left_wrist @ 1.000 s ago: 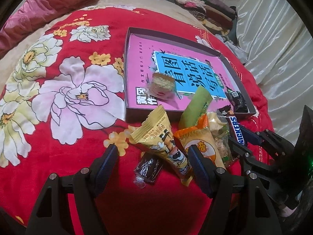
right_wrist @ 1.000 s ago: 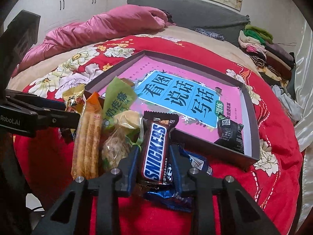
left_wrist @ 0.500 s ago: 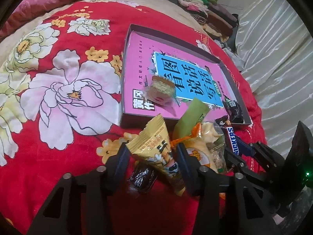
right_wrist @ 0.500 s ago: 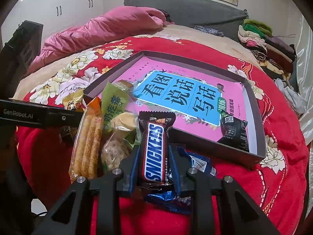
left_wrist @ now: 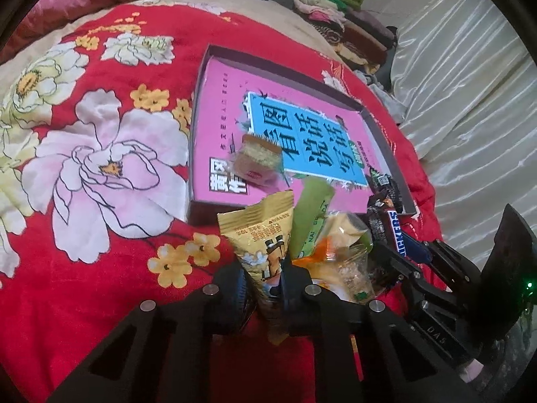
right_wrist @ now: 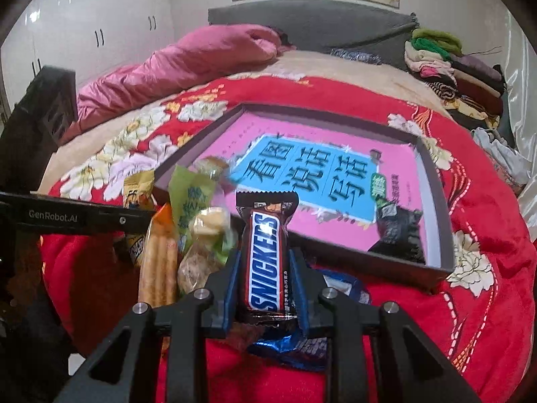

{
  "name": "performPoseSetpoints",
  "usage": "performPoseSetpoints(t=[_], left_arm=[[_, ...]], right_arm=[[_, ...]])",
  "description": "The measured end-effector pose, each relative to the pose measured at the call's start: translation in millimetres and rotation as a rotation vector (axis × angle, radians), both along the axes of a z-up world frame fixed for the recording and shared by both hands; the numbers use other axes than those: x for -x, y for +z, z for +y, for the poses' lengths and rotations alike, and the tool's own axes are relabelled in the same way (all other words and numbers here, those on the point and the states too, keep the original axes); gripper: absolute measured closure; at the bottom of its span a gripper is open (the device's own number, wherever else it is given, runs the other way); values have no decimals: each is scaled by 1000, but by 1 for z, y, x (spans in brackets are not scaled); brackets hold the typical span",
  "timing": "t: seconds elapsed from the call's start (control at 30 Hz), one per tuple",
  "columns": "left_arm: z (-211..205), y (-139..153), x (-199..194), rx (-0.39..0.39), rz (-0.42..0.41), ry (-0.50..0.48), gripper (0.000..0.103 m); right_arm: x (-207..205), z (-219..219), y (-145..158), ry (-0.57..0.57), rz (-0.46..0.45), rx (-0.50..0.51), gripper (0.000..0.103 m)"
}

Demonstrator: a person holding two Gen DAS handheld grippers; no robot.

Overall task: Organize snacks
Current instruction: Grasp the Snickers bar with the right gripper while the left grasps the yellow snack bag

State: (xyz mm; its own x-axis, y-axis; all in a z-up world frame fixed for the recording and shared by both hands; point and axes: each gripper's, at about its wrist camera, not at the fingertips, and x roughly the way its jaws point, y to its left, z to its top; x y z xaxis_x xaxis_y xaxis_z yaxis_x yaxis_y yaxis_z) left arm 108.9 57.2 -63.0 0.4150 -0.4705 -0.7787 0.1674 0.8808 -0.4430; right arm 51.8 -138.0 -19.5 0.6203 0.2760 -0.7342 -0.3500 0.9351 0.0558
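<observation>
A shallow box point(left_wrist: 198, 107) with a pink and blue print inside lies on the red floral blanket; it also shows in the right wrist view point(right_wrist: 433, 181). In it lie a wrapped cake point(left_wrist: 260, 159) and a black packet point(right_wrist: 399, 231). My left gripper point(left_wrist: 263, 283) is shut on a yellow snack packet point(left_wrist: 265, 238) at the near edge of the snack pile. My right gripper point(right_wrist: 265, 283) is shut on a Snickers bar point(right_wrist: 265, 258), held just above a blue wrapper point(right_wrist: 298, 346). A green packet point(right_wrist: 189, 198), an orange stick packet point(right_wrist: 157, 265) and a clear bag point(right_wrist: 201, 252) lie between the grippers.
The red floral blanket point(left_wrist: 100, 174) covers the bed. A pink quilt point(right_wrist: 188, 60) lies at the far left. Folded clothes point(right_wrist: 449, 67) are stacked at the far right by the grey headboard. A pale curtain point(left_wrist: 470, 84) hangs to the right.
My left gripper moved forward and closed on the yellow snack packet. My right gripper lifted the Snickers bar slightly, still clamped on it.
</observation>
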Motion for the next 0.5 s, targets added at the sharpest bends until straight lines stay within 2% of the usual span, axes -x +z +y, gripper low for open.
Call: performPoseSetpoints(t=[0.5], left_arm=[[11, 22, 5, -5, -53, 24, 88]], right_arm=[[1, -7, 8, -25, -24, -36, 74]])
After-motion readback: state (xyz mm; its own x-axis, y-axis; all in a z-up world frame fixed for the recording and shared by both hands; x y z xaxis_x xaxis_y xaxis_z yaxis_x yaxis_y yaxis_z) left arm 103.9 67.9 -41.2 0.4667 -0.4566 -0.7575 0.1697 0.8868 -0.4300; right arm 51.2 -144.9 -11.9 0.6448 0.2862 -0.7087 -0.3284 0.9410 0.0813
